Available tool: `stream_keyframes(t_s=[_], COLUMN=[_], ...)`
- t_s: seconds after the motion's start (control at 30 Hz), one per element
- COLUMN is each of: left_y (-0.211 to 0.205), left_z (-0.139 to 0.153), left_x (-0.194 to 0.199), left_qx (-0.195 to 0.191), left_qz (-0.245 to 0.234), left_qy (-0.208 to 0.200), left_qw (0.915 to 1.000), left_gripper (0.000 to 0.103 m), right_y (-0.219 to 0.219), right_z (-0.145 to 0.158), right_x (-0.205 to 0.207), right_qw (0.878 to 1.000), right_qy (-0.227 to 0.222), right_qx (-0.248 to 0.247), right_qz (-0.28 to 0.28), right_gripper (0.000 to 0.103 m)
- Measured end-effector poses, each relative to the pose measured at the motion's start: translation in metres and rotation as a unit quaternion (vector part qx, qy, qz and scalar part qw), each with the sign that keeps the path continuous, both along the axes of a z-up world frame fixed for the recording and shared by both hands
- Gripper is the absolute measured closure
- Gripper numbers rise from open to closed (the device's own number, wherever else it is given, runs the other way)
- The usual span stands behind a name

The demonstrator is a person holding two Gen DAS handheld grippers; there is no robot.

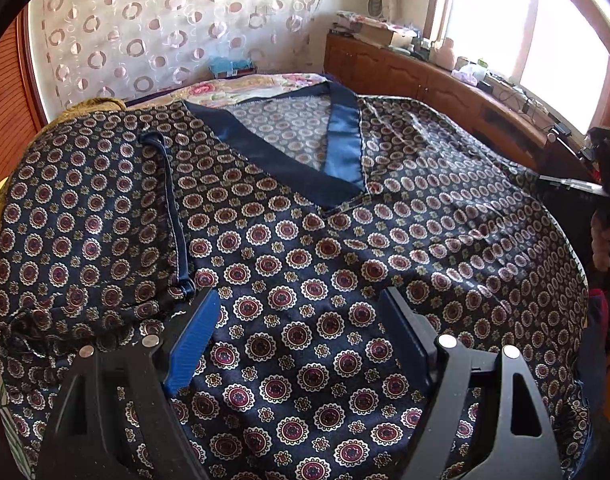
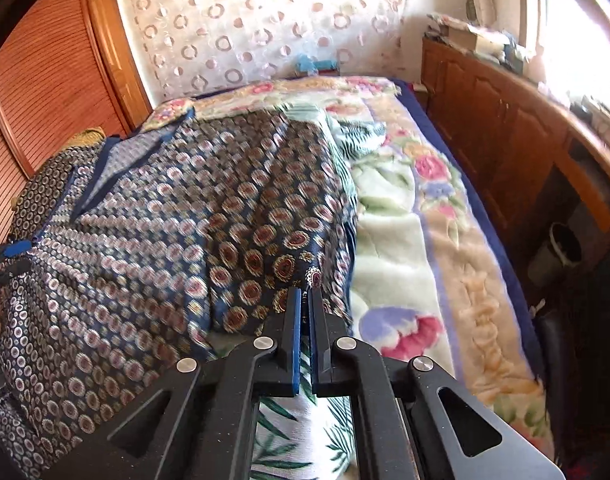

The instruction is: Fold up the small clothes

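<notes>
Clothes first: your dark shirt (image 1: 305,248) with round flower spots lies spread flat on the bed, on top of the flowery blanket (image 2: 433,240). Its blue V-neck collar (image 1: 337,148) points toward you. One sleeve (image 1: 93,216) is folded in over the shirt's left side. Your left gripper (image 1: 301,308) hangs just over the shirt with its jaws wide apart, and nothing is pinched between them. Your right gripper (image 2: 304,300) is squeezed tight on the shirt's right edge, with a bit of cloth caught between the blue pads (image 2: 295,340). A wooden cabinet (image 2: 505,128) stands beside the bed under the bright window (image 1: 521,20).
</notes>
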State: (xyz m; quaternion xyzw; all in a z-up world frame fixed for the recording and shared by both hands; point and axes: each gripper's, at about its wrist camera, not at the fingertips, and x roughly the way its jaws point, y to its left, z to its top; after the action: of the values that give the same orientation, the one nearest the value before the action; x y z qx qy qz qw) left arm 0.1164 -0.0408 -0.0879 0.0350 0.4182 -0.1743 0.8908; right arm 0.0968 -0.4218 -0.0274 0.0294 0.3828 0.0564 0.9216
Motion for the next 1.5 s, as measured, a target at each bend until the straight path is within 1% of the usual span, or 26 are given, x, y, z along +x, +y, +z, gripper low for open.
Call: stream_keyframes(t_s=[0.13, 0.27, 0.37, 0.5, 0.6, 0.63, 0.67, 0.8, 0.87, 0.9, 0.97, 1.03, 1.13, 1.17, 1.2, 1.37, 1.5], left_y=[-0.003, -0.008, -0.011, -0.010, -0.010, -0.010, -0.012, -0.014, -0.014, -0.013, -0.013, -0.013, -0.013, -0.014, -0.014, -0.014, -0.014], left_z=[-0.008, -0.009, -0.010, -0.010, -0.011, -0.011, -0.013, -0.014, -0.014, -0.014, -0.014, -0.014, -0.014, -0.014, -0.015, -0.015, -0.015], left_x=[0.003, 0.004, 0.004, 0.005, 0.004, 0.004, 0.005, 0.006, 0.006, 0.006, 0.006, 0.006, 0.006, 0.006, 0.007, 0.008, 0.008], left_qx=[0.013, 0.031, 0.042, 0.041, 0.042, 0.042, 0.044, 0.047, 0.047, 0.047, 0.047, 0.047, 0.047, 0.048, 0.050, 0.050, 0.050], left_qz=[0.000, -0.002, -0.003, -0.004, -0.005, -0.006, -0.009, -0.011, -0.011, -0.011, -0.011, -0.011, -0.011, -0.011, -0.011, -0.010, -0.010], left_qy=[0.011, 0.009, 0.006, 0.006, 0.006, 0.007, 0.011, 0.013, 0.012, 0.013, 0.013, 0.013, 0.013, 0.014, 0.017, 0.017, 0.017], left_qw=[0.9998, 0.9995, 0.9991, 0.9991, 0.9991, 0.9991, 0.9989, 0.9988, 0.9988, 0.9988, 0.9988, 0.9988, 0.9987, 0.9987, 0.9985, 0.9986, 0.9986], left_gripper=[0.021, 0.021, 0.021, 0.021, 0.021, 0.016, 0.008, 0.007, 0.007, 0.007, 0.007, 0.007, 0.005, 0.002, 0.000, 0.000, 0.000], right_y=[0.022, 0.053, 0.073, 0.090, 0.092, 0.091, 0.089, 0.081, 0.077, 0.076, 0.076, 0.064, 0.043, 0.036, 0.031, 0.014, 0.004], right_z=[0.020, 0.028, 0.021, 0.000, -0.016, -0.018, -0.020, -0.013, -0.004, 0.003, 0.012, 0.018, 0.021, 0.021, 0.020, -0.003, -0.020], right_x=[-0.001, -0.001, 0.004, 0.008, 0.015, 0.017, 0.017, 0.011, 0.000, -0.004, -0.012, -0.017, -0.021, -0.020, -0.019, 0.007, 0.029], right_qw=[0.999, 0.997, 0.995, 0.993, 0.993, 0.993, 0.993, 0.995, 0.995, 0.995, 0.996, 0.995, 0.996, 0.997, 0.997, 1.000, 0.999], right_qy=[-0.032, -0.040, -0.032, -0.004, 0.012, 0.013, 0.014, 0.000, -0.018, -0.030, -0.049, -0.066, -0.072, -0.073, -0.071, -0.021, 0.013], right_qx=[0.005, 0.005, 0.009, 0.003, -0.002, -0.003, -0.002, 0.001, 0.004, 0.007, 0.010, 0.013, 0.014, 0.015, 0.014, -0.007, 0.008], right_qz=[0.026, 0.065, 0.093, 0.116, 0.118, 0.117, 0.113, 0.100, 0.094, 0.090, 0.078, 0.067, 0.044, 0.037, 0.029, -0.021, -0.041], right_gripper=[0.100, 0.100, 0.100, 0.100, 0.100, 0.100, 0.100, 0.100, 0.100, 0.096, 0.085, 0.057, 0.055, 0.055, 0.055, 0.055, 0.055])
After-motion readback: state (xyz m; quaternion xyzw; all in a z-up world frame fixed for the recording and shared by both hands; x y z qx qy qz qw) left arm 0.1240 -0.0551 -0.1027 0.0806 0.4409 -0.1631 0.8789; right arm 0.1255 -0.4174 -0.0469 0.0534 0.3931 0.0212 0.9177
